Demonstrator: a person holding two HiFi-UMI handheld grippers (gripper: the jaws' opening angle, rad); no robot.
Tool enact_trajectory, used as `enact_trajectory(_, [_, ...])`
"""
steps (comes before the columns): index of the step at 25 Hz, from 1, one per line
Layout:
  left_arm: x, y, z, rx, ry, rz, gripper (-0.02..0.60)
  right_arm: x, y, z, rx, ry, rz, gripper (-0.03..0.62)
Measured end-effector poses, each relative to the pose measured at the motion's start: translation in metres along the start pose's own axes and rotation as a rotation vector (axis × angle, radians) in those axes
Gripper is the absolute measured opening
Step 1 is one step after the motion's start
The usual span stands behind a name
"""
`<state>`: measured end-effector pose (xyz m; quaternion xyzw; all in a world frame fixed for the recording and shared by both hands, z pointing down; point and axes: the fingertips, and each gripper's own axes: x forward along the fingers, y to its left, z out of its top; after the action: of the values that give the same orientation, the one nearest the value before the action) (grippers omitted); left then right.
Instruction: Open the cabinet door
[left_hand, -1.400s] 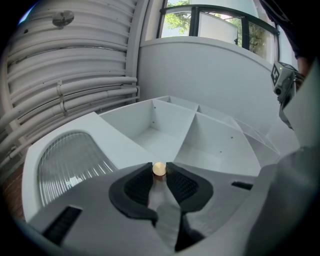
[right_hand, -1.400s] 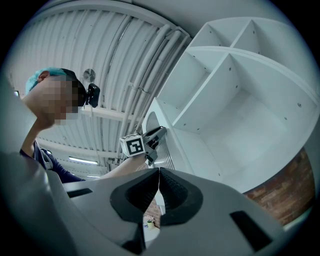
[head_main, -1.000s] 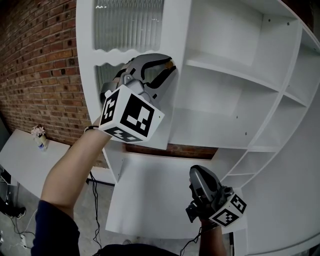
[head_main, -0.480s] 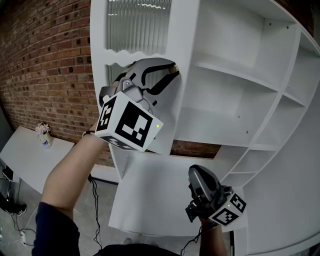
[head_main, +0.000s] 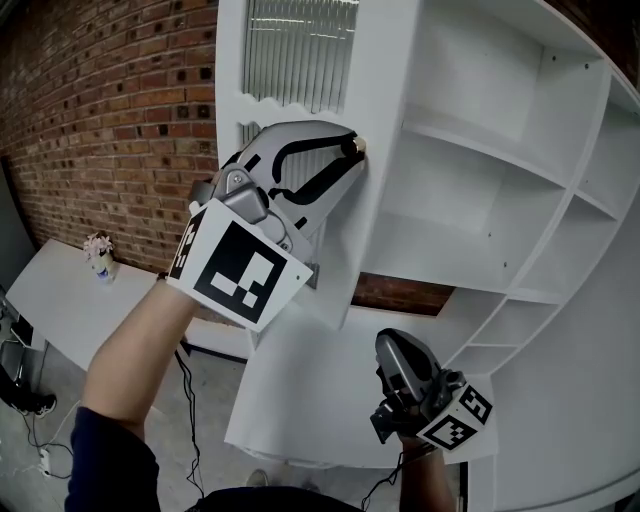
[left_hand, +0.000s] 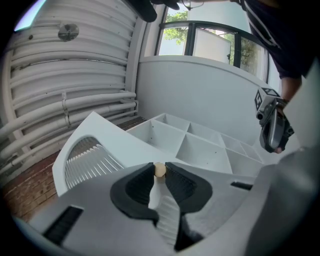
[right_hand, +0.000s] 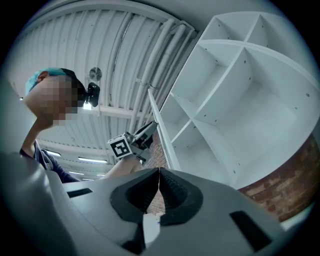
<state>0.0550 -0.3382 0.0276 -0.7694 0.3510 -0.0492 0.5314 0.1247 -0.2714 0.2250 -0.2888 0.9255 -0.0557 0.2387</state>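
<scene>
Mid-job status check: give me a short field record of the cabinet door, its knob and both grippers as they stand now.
door: white cabinet door with ribbed glass panel, swung partly open from the white open shelves
knob: small round tan knob, on the door's free edge
left gripper: pads pressed on the knob from both sides
right gripper: jaws together, nothing between them, held low, apart from the door
background: red brick wall behind the door

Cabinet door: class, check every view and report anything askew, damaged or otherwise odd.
Nothing stands out. The cabinet door hangs partly open only because the left gripper is clamped on its small knob. The shelves look bare and undamaged.
</scene>
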Motion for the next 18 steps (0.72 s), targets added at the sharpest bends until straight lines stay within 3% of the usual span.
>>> enact_trajectory(9, [-0.054, 0.010, 0.010, 0.031, -0.003, -0.024, 0.077, 0.017, 0.016, -0.013, 0.020, 0.021, 0.037, 0.026])
enact_trajectory(18, [-0.104, 0.027, 0.009, 0.043, -0.020, 0.001, 0.080, 0.041, 0.030, -0.030, 0.039, 0.049, 0.081, 0.026])
